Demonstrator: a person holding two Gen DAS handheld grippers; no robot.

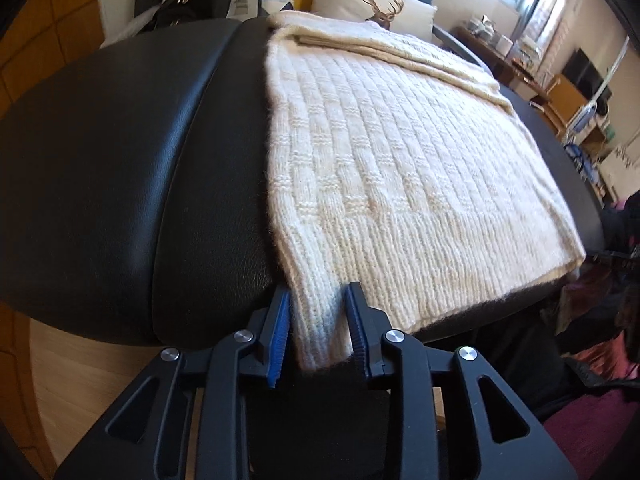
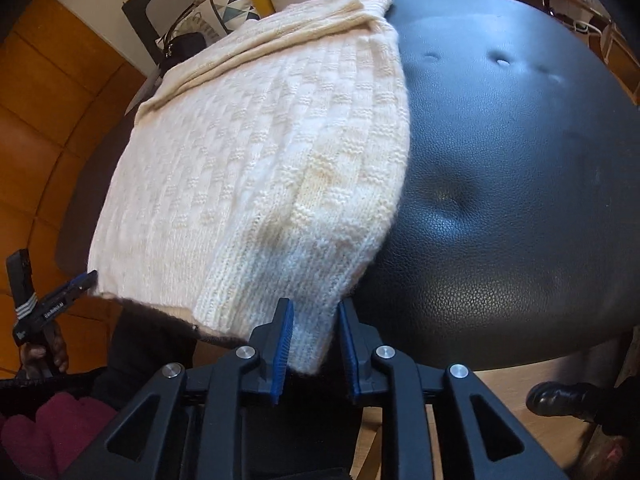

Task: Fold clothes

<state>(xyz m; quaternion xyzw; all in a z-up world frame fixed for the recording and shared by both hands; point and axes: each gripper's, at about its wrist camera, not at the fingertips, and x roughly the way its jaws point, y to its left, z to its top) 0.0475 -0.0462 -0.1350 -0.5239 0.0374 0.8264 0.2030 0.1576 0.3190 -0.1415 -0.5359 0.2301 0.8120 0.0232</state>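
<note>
A cream knitted sweater (image 1: 400,160) lies folded flat on a black leather ottoman (image 1: 120,160), its near hem hanging over the front edge. In the left wrist view, my left gripper (image 1: 318,320) straddles the hem's near left corner; the cloth sits between the blue pads, which stand apart without squeezing it. In the right wrist view the sweater (image 2: 260,160) covers the left half of the ottoman (image 2: 500,160). My right gripper (image 2: 314,332) straddles the near right corner, with a dark gap beside the right pad. The left gripper (image 2: 86,278) shows at the far left corner.
Cushions, one with a deer print (image 1: 380,4), and a black handbag (image 1: 192,0) sit behind the ottoman. A cluttered desk (image 1: 500,48) stands at the right. A hand (image 2: 44,352) holds the left gripper. A black shoe (image 2: 560,400) rests on the wooden floor.
</note>
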